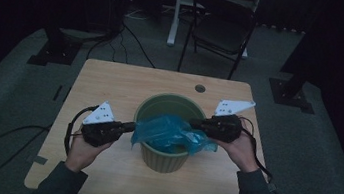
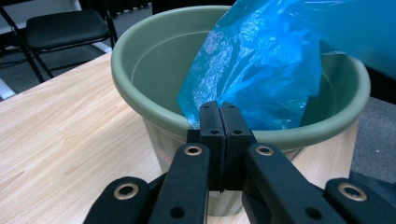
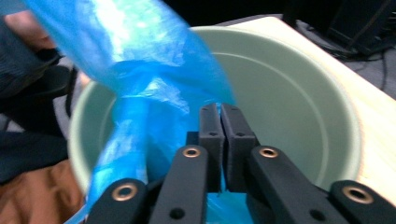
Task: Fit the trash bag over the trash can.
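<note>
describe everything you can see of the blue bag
The blue bag is thin, see-through plastic, crinkled and glossy, with no print that can be made out. It is stretched across the mouth of the green bin on the table, partly hanging inside and partly draped over the near rim. The left gripper pinches its edge with jaws shut at the bin's left rim; the right gripper has its jaws shut on the bag at the other side, where the plastic bunches into a twisted fold.

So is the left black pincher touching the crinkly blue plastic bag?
Touching. In the left gripper view, the left gripper has its jaws pressed together on the edge of the blue plastic bag at the green round bucket's rim.
</note>
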The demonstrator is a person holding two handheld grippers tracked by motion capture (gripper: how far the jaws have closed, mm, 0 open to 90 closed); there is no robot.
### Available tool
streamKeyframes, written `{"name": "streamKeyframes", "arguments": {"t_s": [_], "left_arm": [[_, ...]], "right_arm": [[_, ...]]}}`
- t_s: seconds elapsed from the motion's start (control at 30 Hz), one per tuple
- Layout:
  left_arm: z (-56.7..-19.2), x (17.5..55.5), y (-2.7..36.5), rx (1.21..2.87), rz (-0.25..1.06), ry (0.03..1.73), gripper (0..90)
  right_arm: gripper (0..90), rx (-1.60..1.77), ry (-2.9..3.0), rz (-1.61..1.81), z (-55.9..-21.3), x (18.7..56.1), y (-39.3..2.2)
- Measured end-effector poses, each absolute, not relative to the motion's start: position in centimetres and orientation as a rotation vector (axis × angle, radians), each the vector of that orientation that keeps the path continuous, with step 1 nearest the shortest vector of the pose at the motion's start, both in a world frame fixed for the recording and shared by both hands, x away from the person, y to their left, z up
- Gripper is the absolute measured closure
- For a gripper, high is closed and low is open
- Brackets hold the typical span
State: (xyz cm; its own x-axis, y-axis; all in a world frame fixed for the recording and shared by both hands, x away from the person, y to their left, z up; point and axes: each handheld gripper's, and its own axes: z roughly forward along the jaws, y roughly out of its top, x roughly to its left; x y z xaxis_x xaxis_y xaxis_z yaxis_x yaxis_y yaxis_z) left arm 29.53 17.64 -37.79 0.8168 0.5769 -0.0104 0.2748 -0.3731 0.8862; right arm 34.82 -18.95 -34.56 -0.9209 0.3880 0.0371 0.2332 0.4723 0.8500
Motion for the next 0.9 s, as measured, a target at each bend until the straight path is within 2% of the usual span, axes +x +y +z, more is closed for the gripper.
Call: {"name": "streamKeyframes", "arguments": {"t_s": [0.27, 0.37, 0.47, 0.6, 0.7, 0.77, 0.83, 0.9], "left_arm": [[-37.9, 29.7, 18.0, 1.968, 0.370, 0.643, 89.6], [-37.9, 29.8, 18.0, 1.968, 0.371, 0.645, 89.6], [-37.8, 29.8, 17.8, 1.969, 0.372, 0.646, 89.5], [-37.8, 29.8, 17.7, 1.974, 0.373, 0.637, 89.2], [-37.7, 29.8, 17.7, 1.971, 0.373, 0.636, 89.1], [-37.7, 29.8, 17.7, 1.972, 0.372, 0.634, 89.1], [-37.7, 29.8, 17.7, 1.973, 0.371, 0.633, 89.1], [-37.7, 29.8, 17.8, 1.975, 0.374, 0.633, 89.2]], "right_arm": [[88.6, 0.591, 2.519, 1.463, -34.2, 35.1, -19.5], [72.0, 0.492, 2.571, 1.514, -34.2, 34.7, -19.3], [62.7, 0.447, 2.587, 1.518, -34.4, 34.4, -18.8], [55.7, 0.427, 2.597, 1.438, -34.6, 34.6, -17.9], [53.8, 0.399, 2.612, 1.402, -34.7, 34.6, -17.4], [56.3, 0.386, 2.610, 1.367, -34.8, 34.7, -16.8], [71.7, 0.369, 2.616, 1.351, -34.8, 34.8, -16.3], [83.0, 0.392, 2.610, 1.340, -34.8, 35.1, -16.1]]}}
